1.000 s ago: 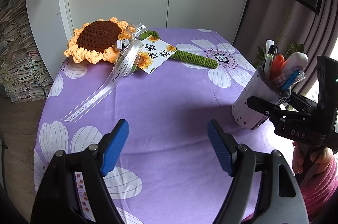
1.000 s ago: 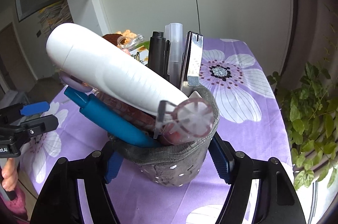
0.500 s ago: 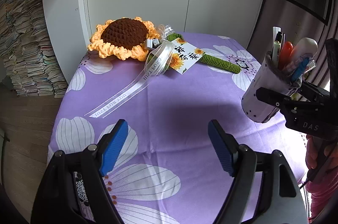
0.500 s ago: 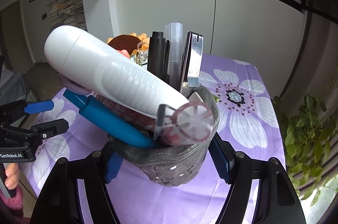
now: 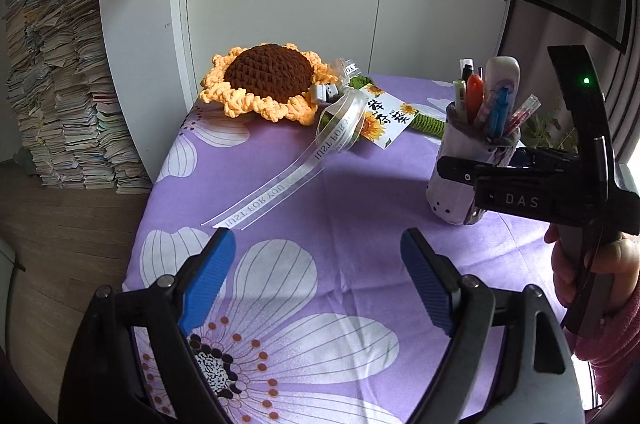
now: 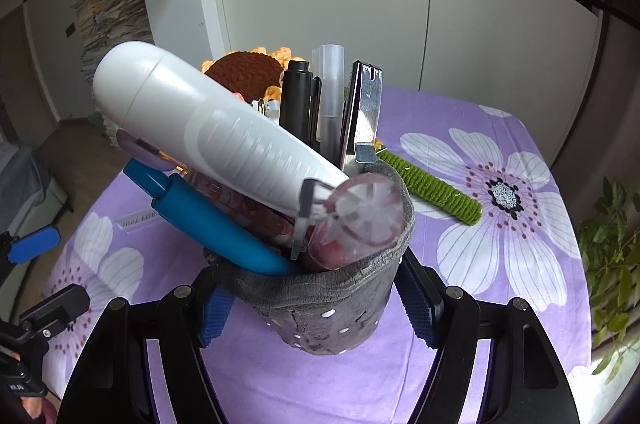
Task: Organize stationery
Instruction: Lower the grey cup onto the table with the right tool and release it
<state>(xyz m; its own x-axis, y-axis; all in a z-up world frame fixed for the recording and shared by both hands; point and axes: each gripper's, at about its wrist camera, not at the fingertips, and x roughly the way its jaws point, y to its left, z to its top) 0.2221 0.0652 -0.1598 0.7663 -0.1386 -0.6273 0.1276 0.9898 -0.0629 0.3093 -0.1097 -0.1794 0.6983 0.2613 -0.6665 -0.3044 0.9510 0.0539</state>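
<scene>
White cabinet doors (image 5: 280, 24) stand behind the table, which wears a purple cloth printed with big white flowers (image 5: 320, 224), and tall stacks of paper (image 5: 60, 96) rise from the wooden floor off its left edge. Your right gripper (image 6: 316, 308) is clenched on the grey soft fabric pen pouch with small white dots (image 6: 328, 304), its blue pads pressing the pouch's sides; in the left wrist view the pouch (image 5: 456, 176) stands upright near the table's right edge. Out of it stick a fat white bottle-shaped case (image 6: 208, 132) leaning to the left, a blue pen (image 6: 216, 224), a clear pinkish tube with a round cap (image 6: 360, 220), a black marker (image 6: 296, 100), a frosted clear pen (image 6: 332, 96) and a metal clip (image 6: 364, 116). Your left gripper (image 5: 316, 288) is released, its jaws having just been opening, with nothing between them and only bare cloth below, near the table's front edge. Toward the far left corner lies a crocheted sunflower with a brown centre and orange petals (image 5: 264, 80); its green crocheted stem (image 6: 432, 188) runs toward the pouch, with a white card printed with sunflowers (image 5: 384, 116) on it. A clear ribbon with white lettering (image 5: 288, 176) trails from the flower toward your left gripper.
</scene>
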